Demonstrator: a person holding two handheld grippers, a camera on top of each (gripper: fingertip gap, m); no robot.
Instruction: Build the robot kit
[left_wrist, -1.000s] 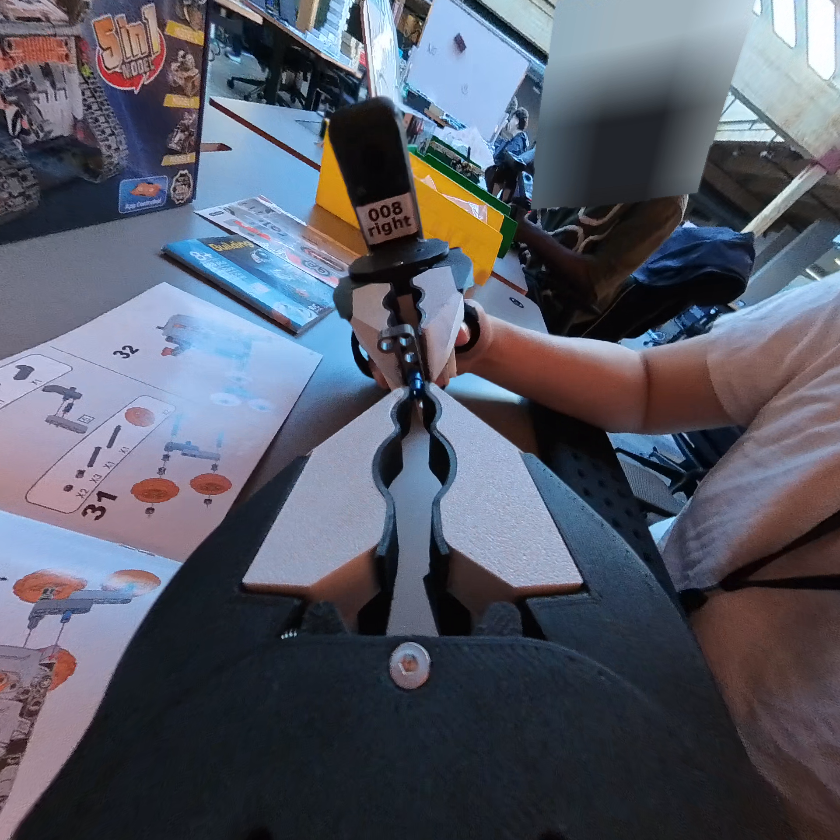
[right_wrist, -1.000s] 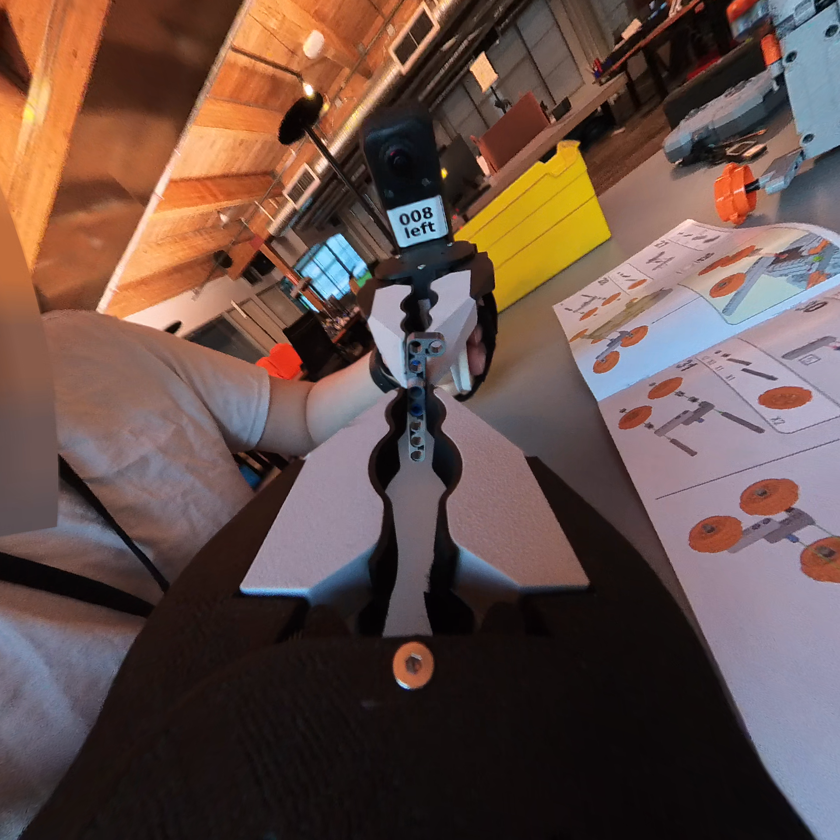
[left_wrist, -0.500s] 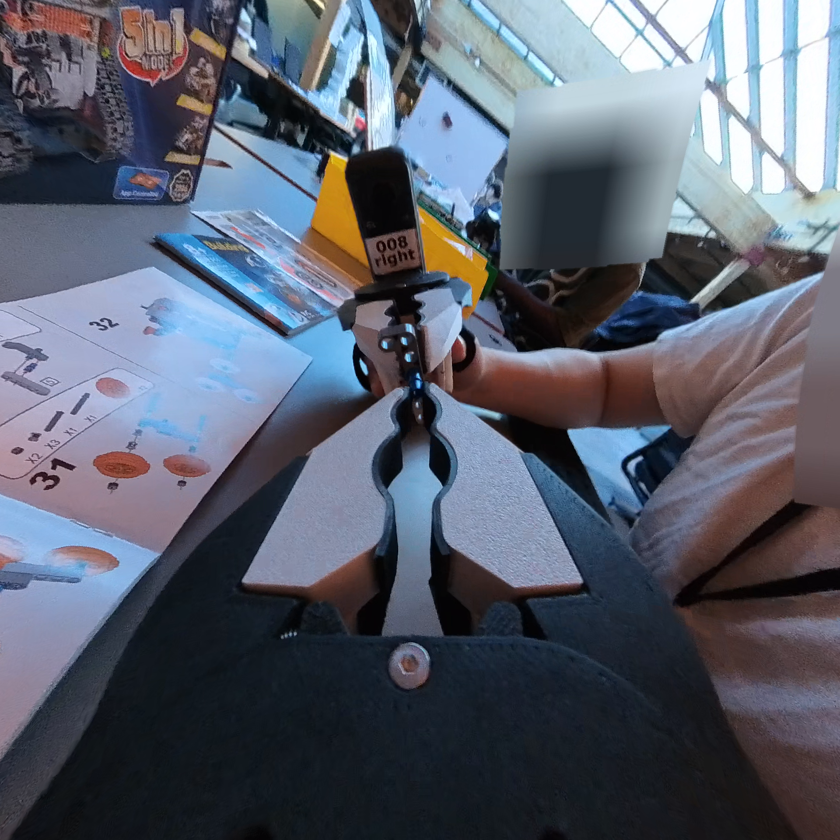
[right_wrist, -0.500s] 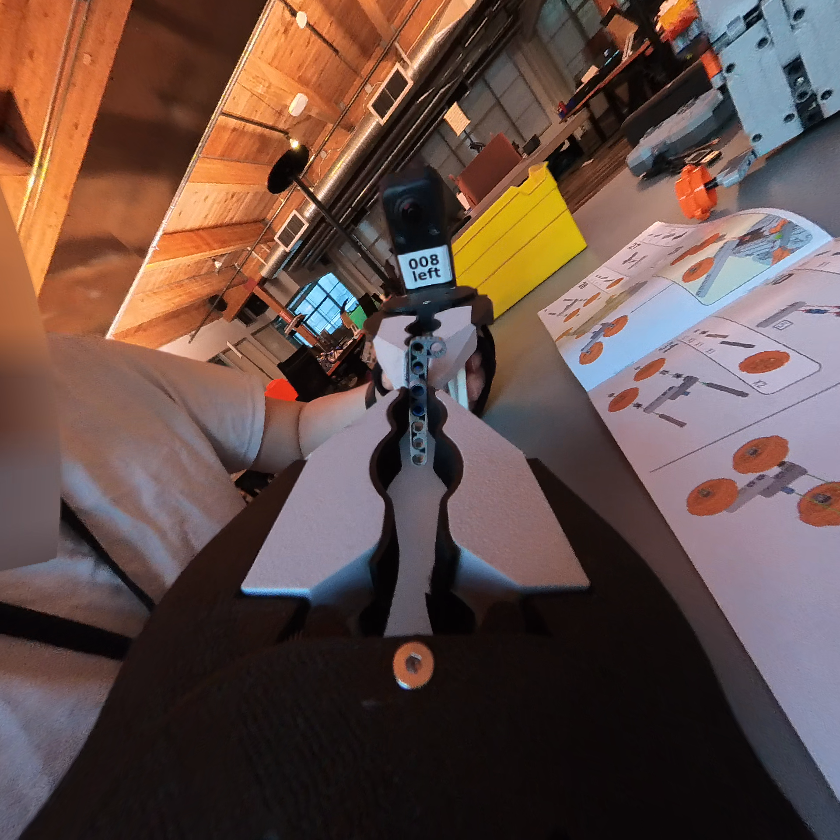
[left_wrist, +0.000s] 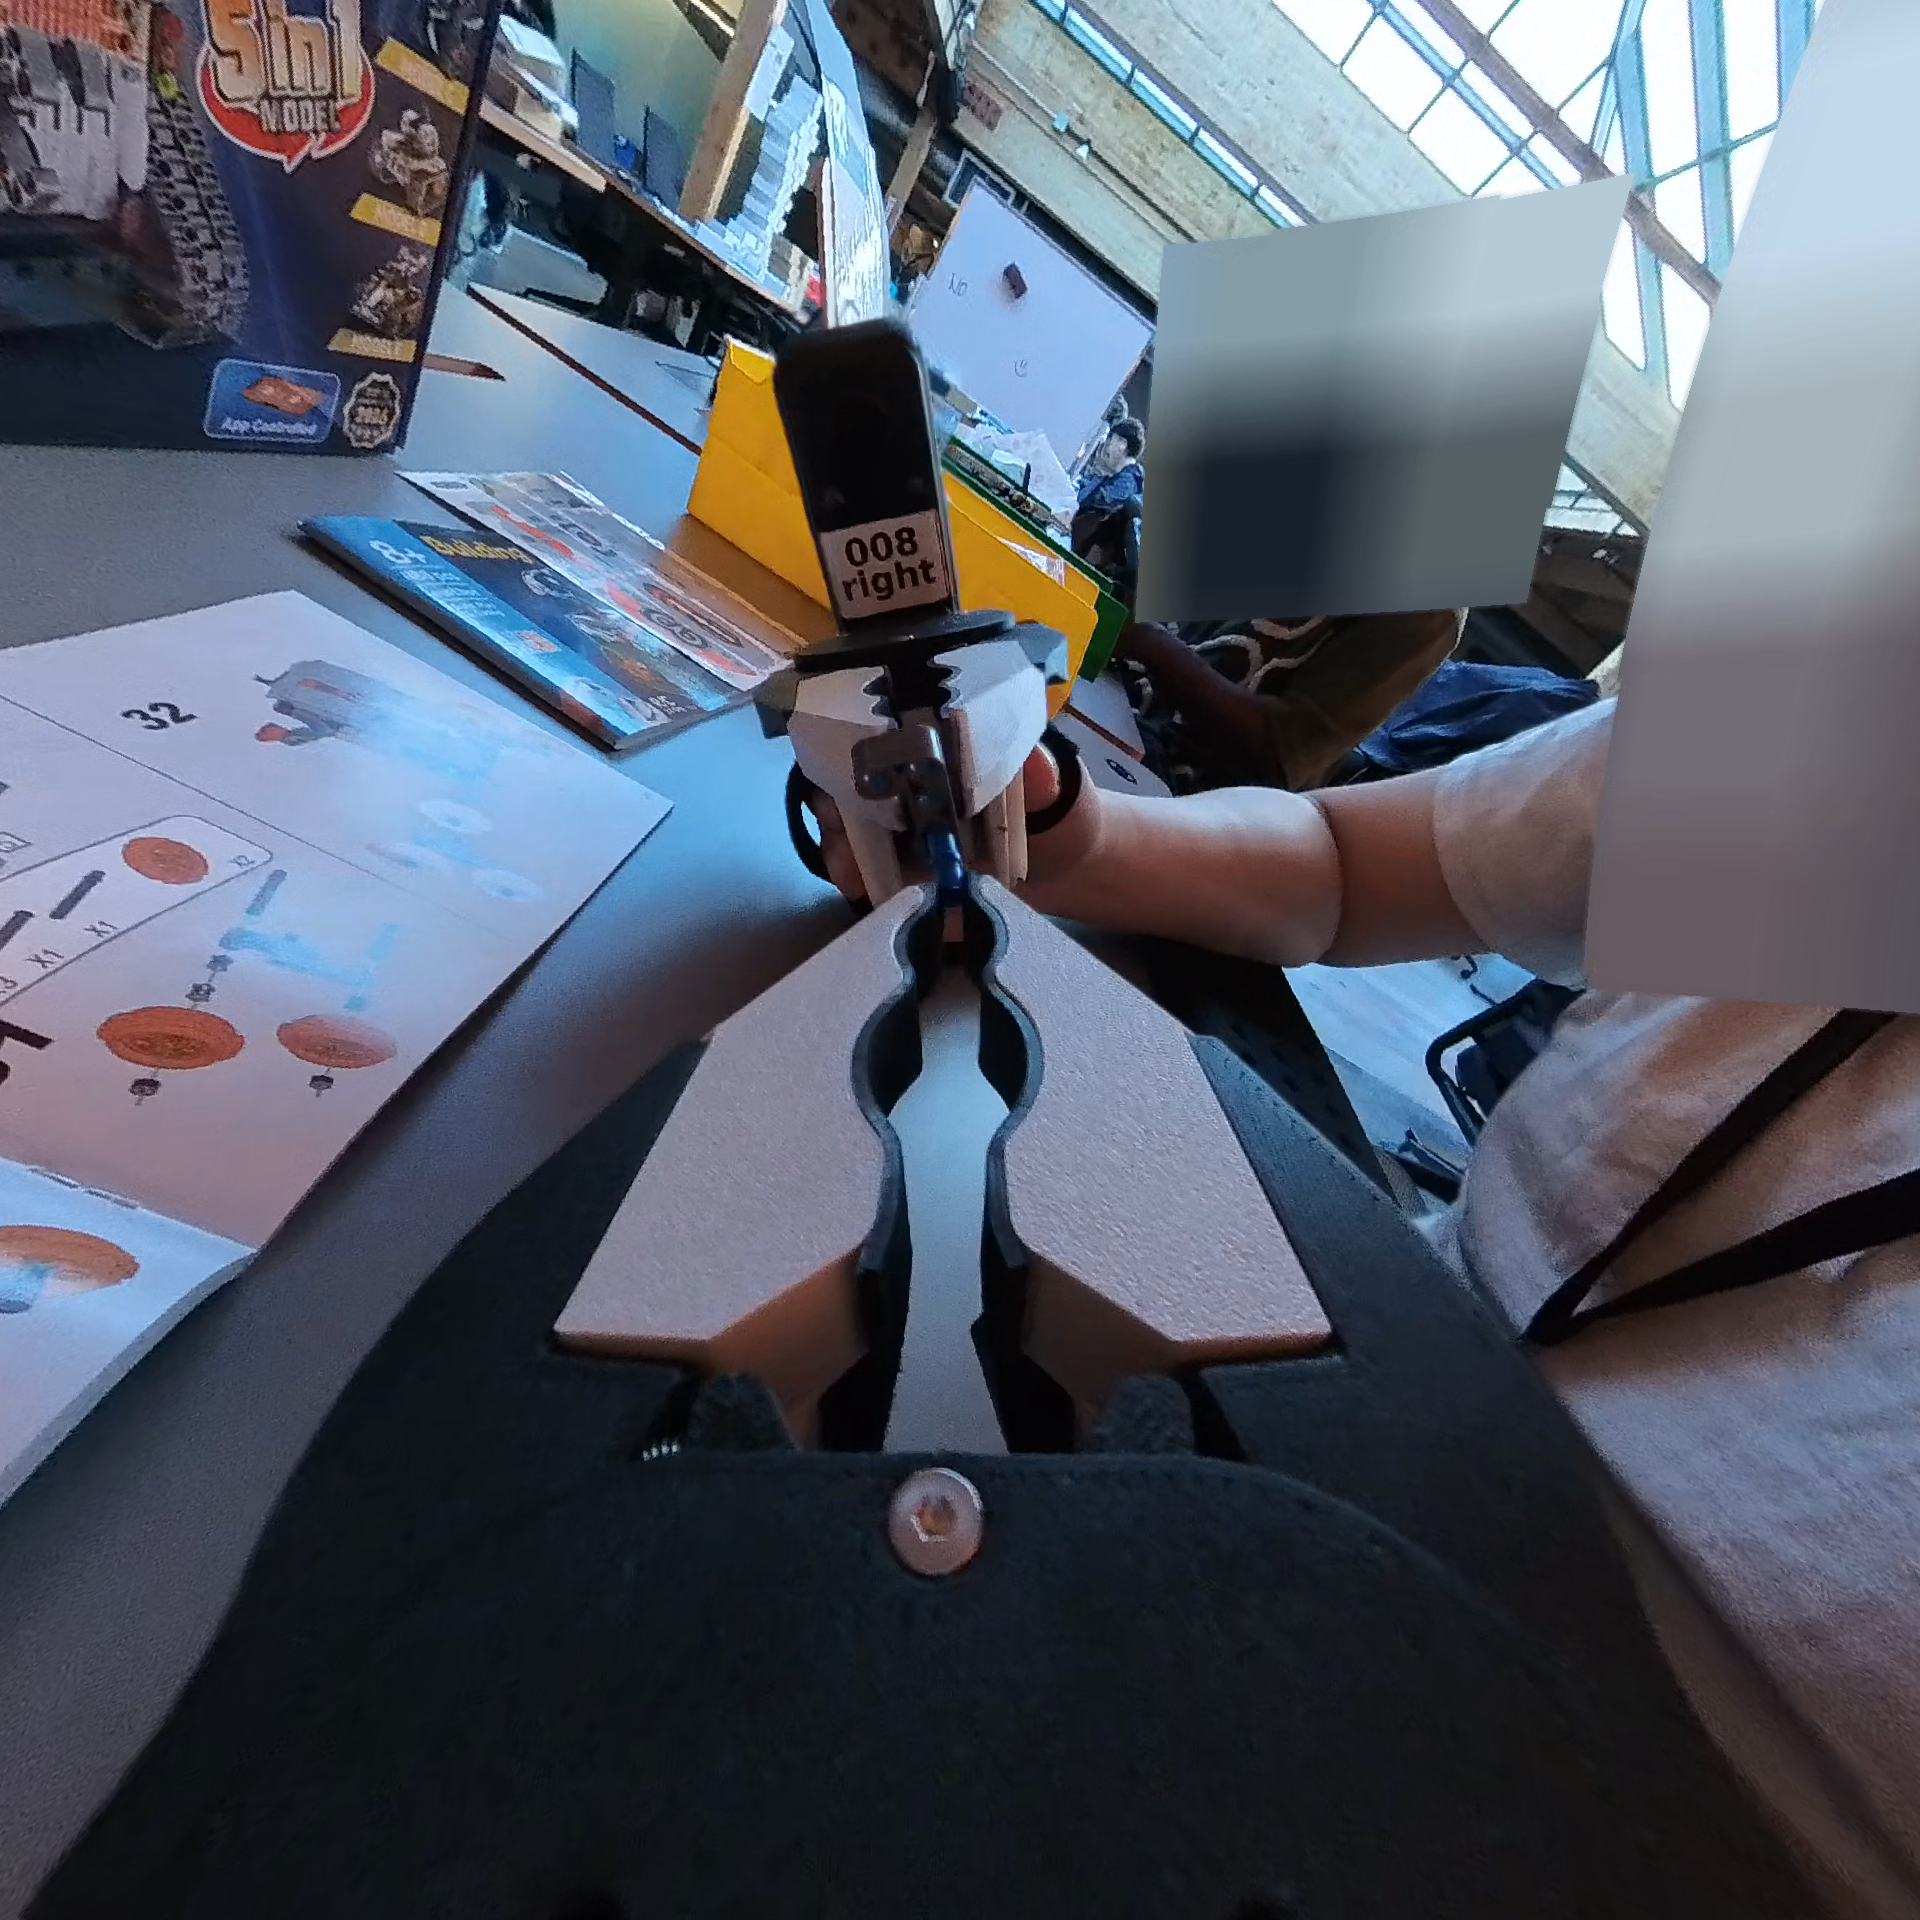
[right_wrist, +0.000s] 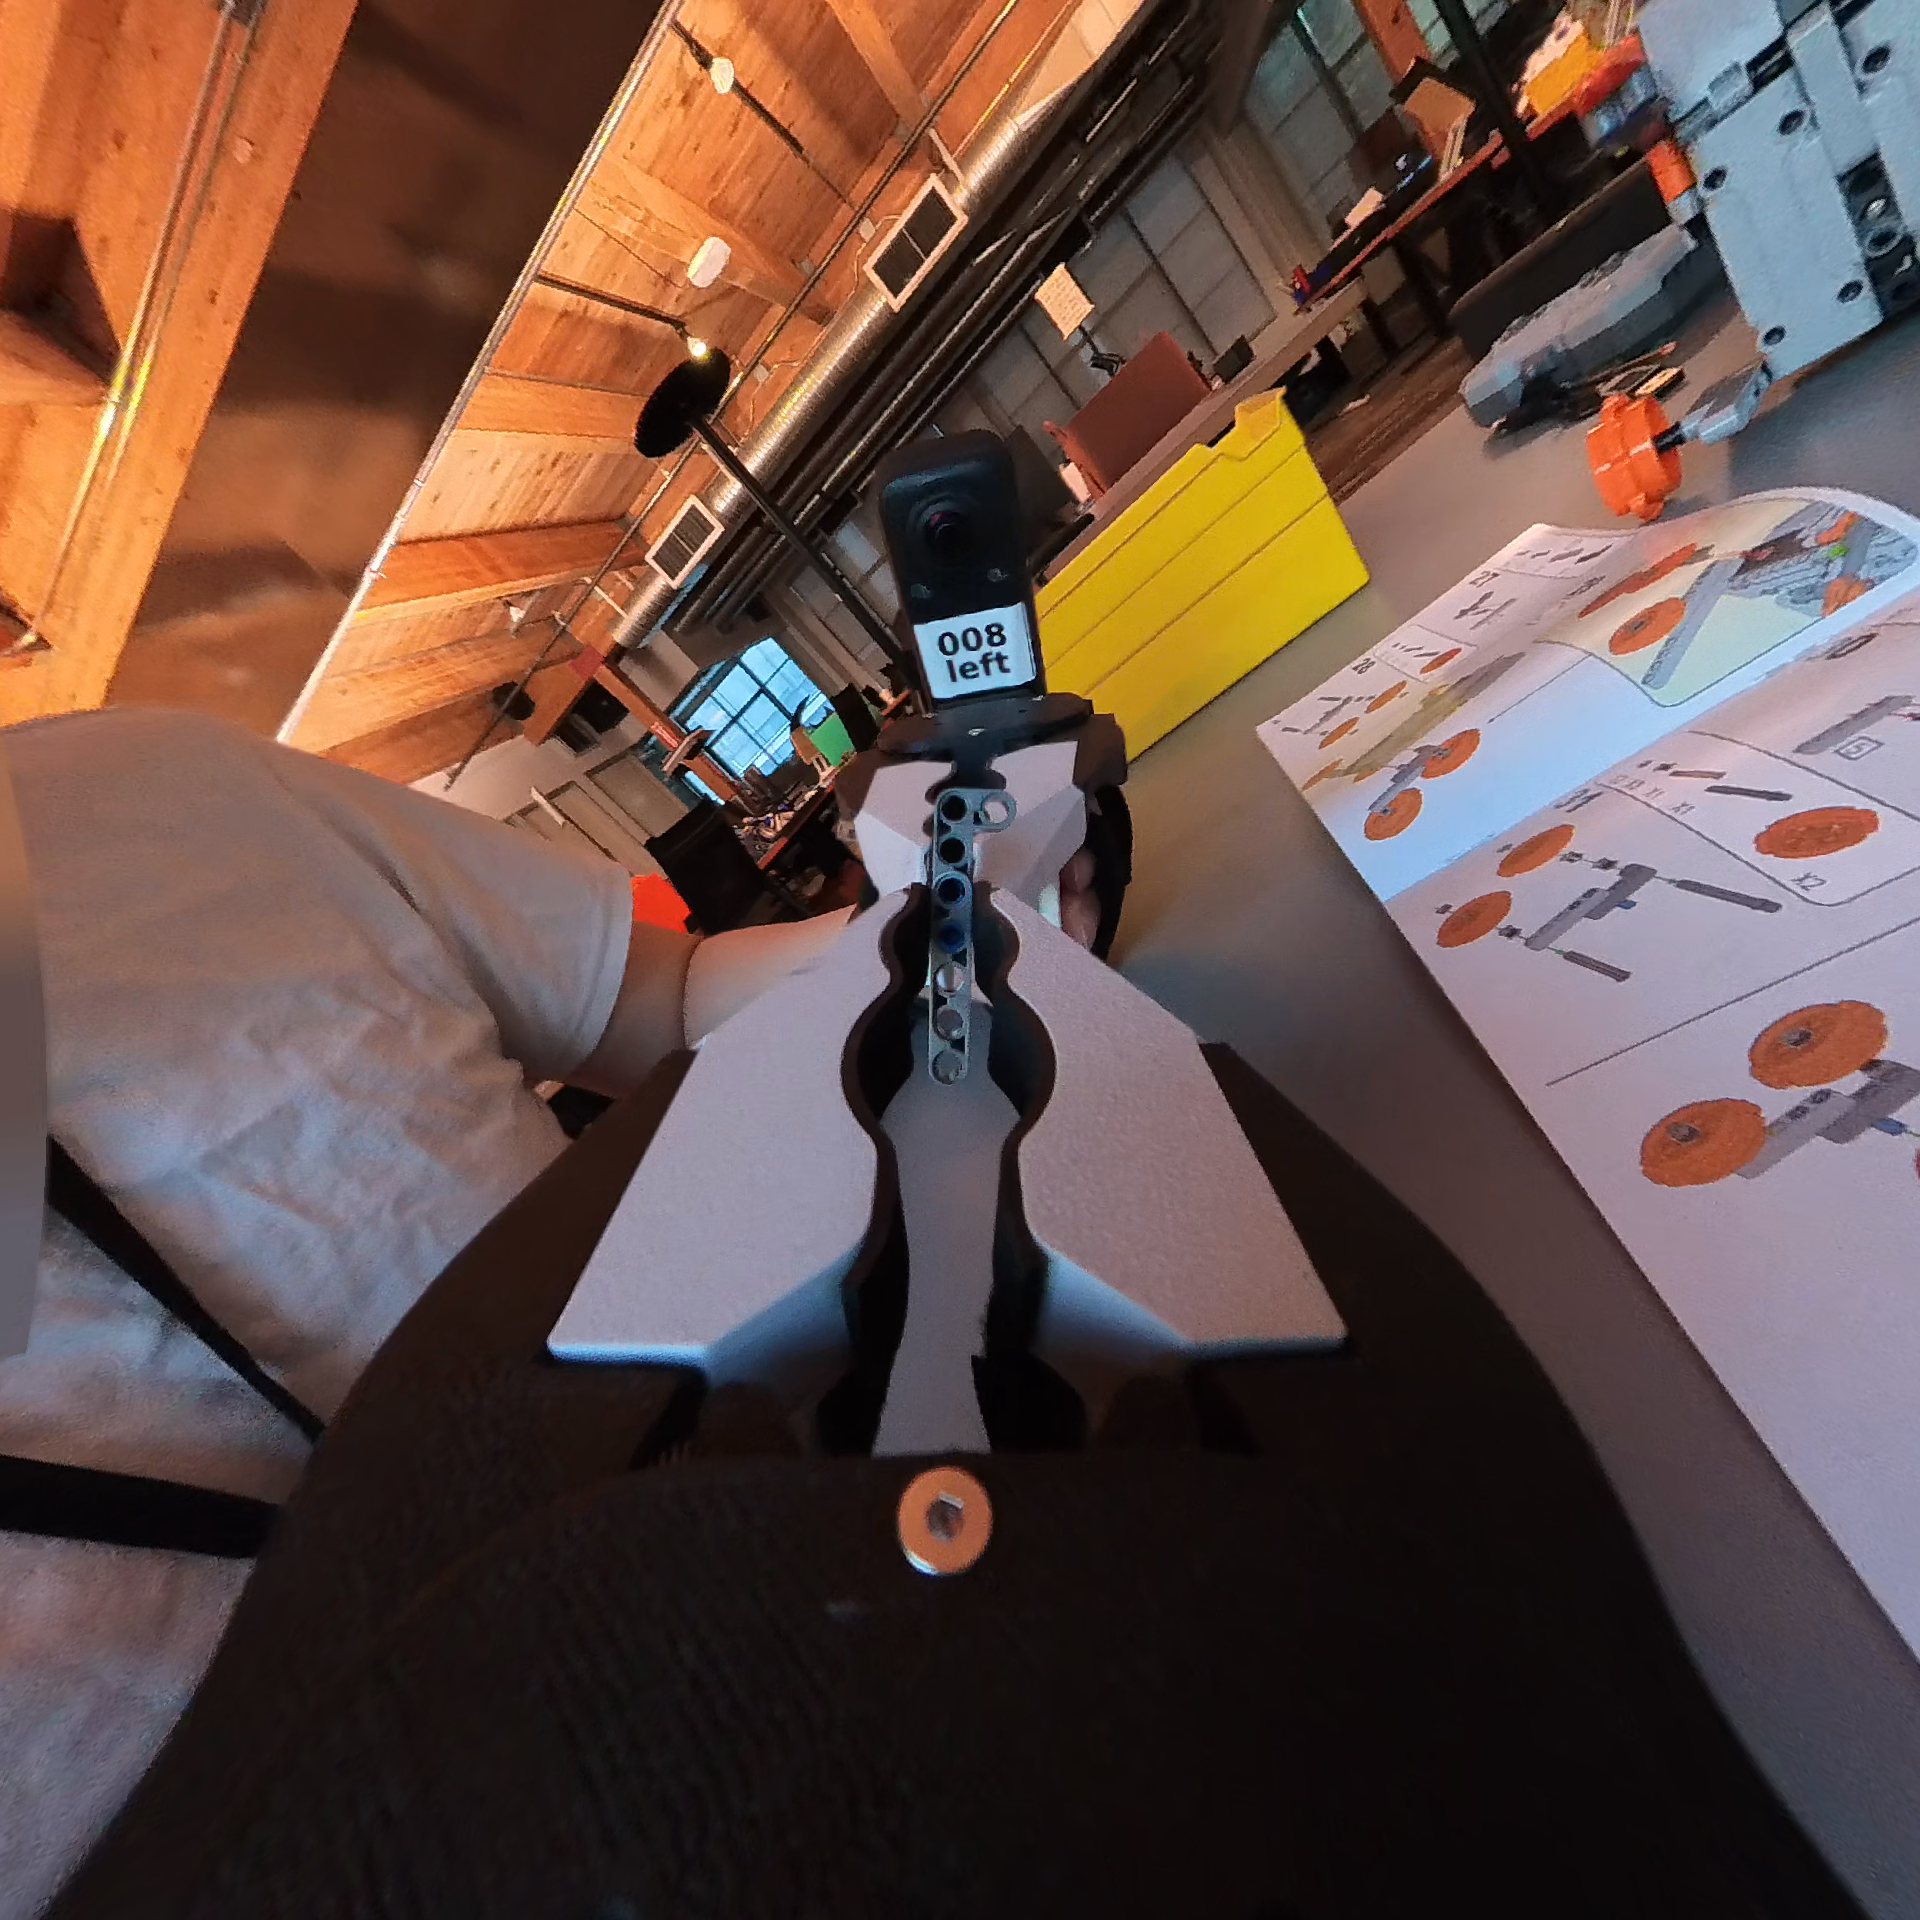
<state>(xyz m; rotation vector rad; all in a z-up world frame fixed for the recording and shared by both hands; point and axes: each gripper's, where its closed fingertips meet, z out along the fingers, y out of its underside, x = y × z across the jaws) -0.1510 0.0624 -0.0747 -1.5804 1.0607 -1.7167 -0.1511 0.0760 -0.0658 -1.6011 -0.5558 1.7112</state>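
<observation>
My two grippers meet tip to tip above the grey table (left_wrist: 156, 520). My right gripper (right_wrist: 951, 909) is shut on a grey beam with a row of holes (right_wrist: 948, 1003), held upright with its bent end on top. A blue pin (right_wrist: 948, 940) sits in one hole. My left gripper (left_wrist: 951, 914) is shut on that blue pin (left_wrist: 945, 873), right against the beam (left_wrist: 894, 766). The right gripper (left_wrist: 940, 857) faces me in the left wrist view. The left gripper (right_wrist: 961, 878) faces me in the right wrist view. A hand holds each one.
Open instruction sheets (left_wrist: 312, 831) (right_wrist: 1662, 935) lie on the table beside the grippers. A dark toy box (left_wrist: 208, 208), booklets (left_wrist: 499, 592) and a yellow bin (right_wrist: 1195, 582) stand farther back. A grey model (right_wrist: 1787, 177) and an orange wheel (right_wrist: 1631, 468) are far right. The person's torso is close. My left and right fingertips are right by each other. The orange wheel (right_wrist: 1631, 468) is about equally far from each gripper, around 25 cm.
Both grippers stay tip to tip on the beam and pin. Both views have tilted upward, showing more ceiling and less table.
</observation>
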